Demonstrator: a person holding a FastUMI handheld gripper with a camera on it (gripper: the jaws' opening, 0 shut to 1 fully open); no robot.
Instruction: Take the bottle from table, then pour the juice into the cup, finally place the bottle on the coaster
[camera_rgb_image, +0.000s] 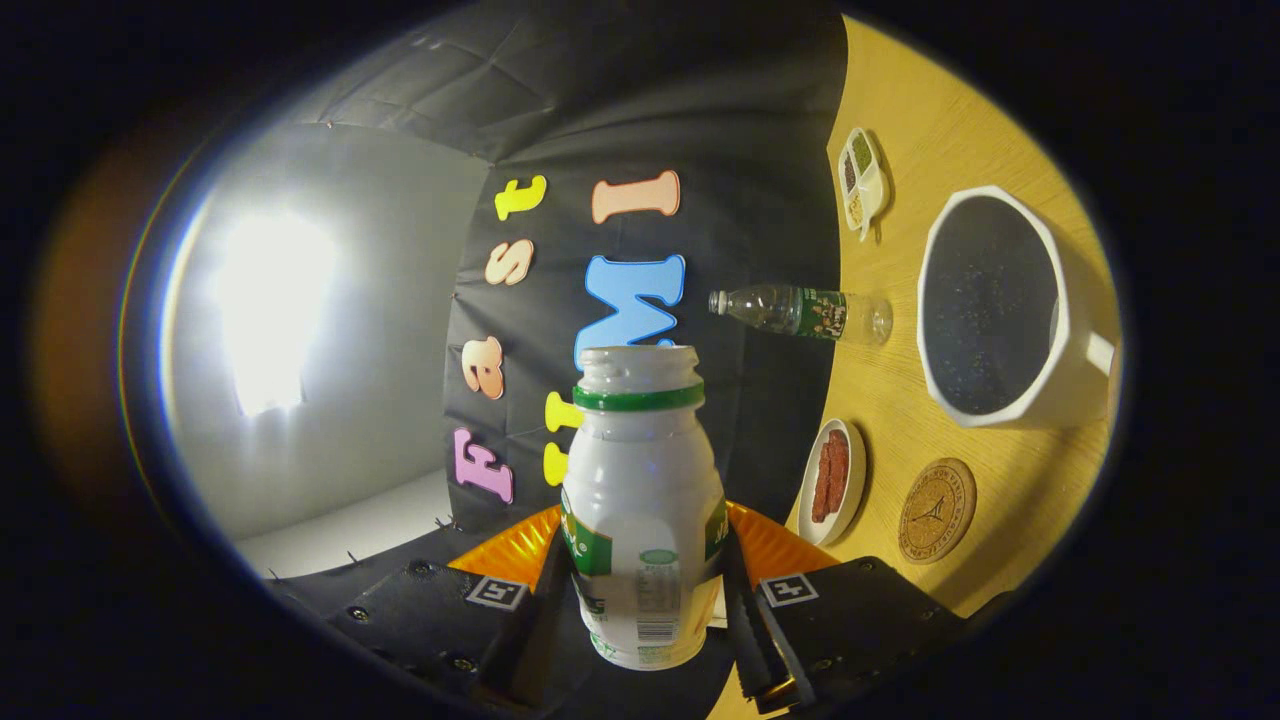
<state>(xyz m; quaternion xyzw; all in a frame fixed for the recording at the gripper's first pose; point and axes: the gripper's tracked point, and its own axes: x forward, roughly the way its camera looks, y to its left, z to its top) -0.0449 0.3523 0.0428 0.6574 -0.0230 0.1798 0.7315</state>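
My gripper (642, 590) is shut on a white juice bottle (642, 500) with a green neck ring and an uncapped mouth, both fingers pressing its sides. The whole view is rolled about a quarter turn, so the wooden table (960, 90) stands as a wall to the right of the bottle. On that table sits a white cup (1000, 310) with a dark inside and a handle, its mouth facing me. A round cork coaster (937, 510) lies just below the cup, to the right of my right finger. The bottle's mouth is well left of the cup.
A clear plastic water bottle (805, 312) with a green label stands on the table beside the cup. A small white dish of red strips (832, 480) lies near the coaster. A divided white dish (862, 180) holds seeds farther off. A bright lamp glares at left.
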